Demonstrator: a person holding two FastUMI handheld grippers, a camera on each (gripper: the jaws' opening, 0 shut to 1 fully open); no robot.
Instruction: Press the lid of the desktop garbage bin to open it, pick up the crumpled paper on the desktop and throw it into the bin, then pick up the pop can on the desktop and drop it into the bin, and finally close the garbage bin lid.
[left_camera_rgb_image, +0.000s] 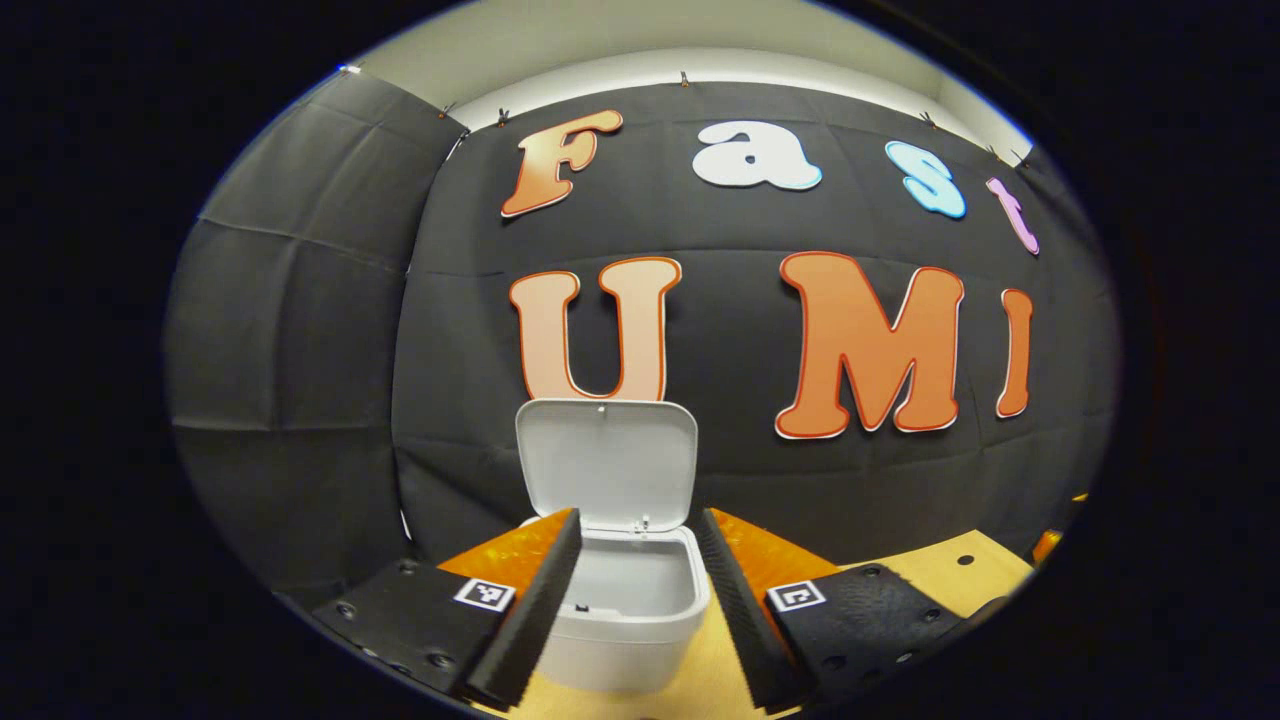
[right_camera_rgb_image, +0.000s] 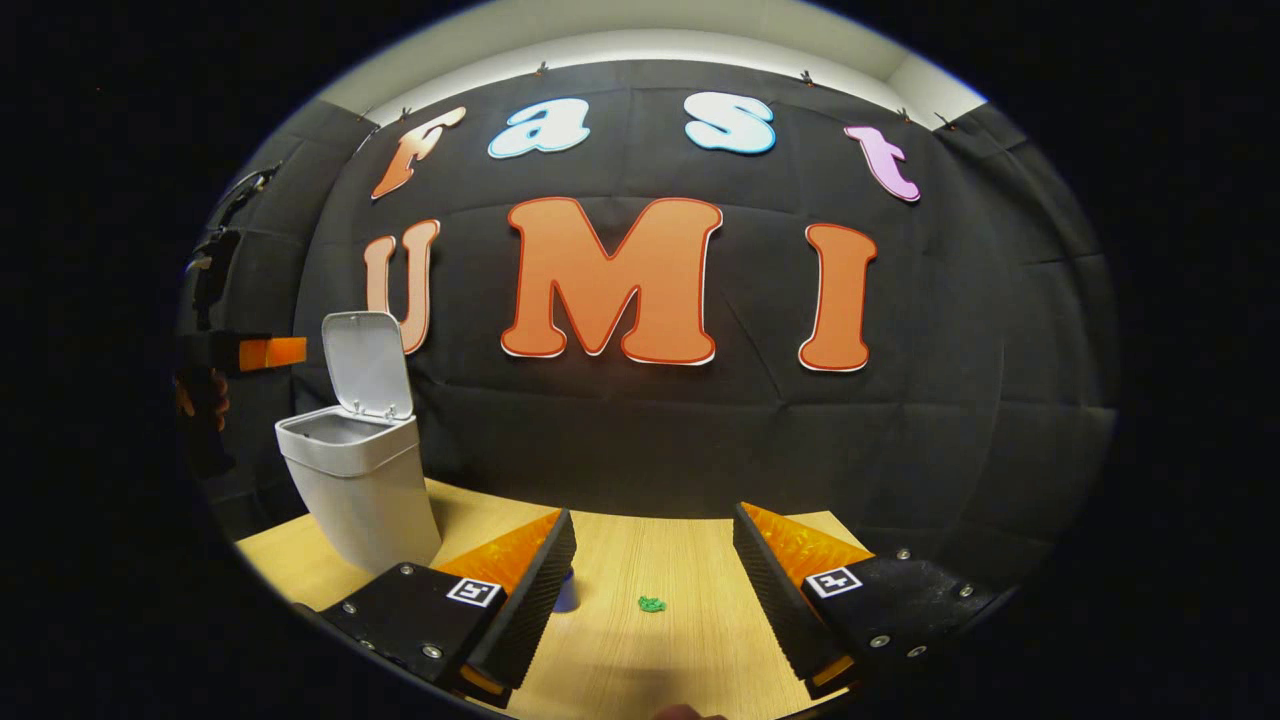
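Observation:
The white desktop bin (left_camera_rgb_image: 628, 620) stands on the wooden table with its lid (left_camera_rgb_image: 606, 462) swung up and open. My left gripper (left_camera_rgb_image: 638, 520) is open just in front of the bin's mouth, nothing between its fingers. In the right gripper view the bin (right_camera_rgb_image: 362, 490) stands at the left with its lid (right_camera_rgb_image: 368, 362) raised. A small green crumpled paper (right_camera_rgb_image: 651, 604) lies on the table ahead of my open right gripper (right_camera_rgb_image: 655, 515). A blue object (right_camera_rgb_image: 566, 592), perhaps the pop can, peeks out from behind one finger, mostly hidden. The left gripper (right_camera_rgb_image: 262, 352) hovers left of the bin.
The light wooden table (right_camera_rgb_image: 620, 660) runs back to the black cloth wall. A hand (right_camera_rgb_image: 205, 400) holds the left gripper at the far left edge. In the left gripper view the table's right part (left_camera_rgb_image: 960, 575) has small holes.

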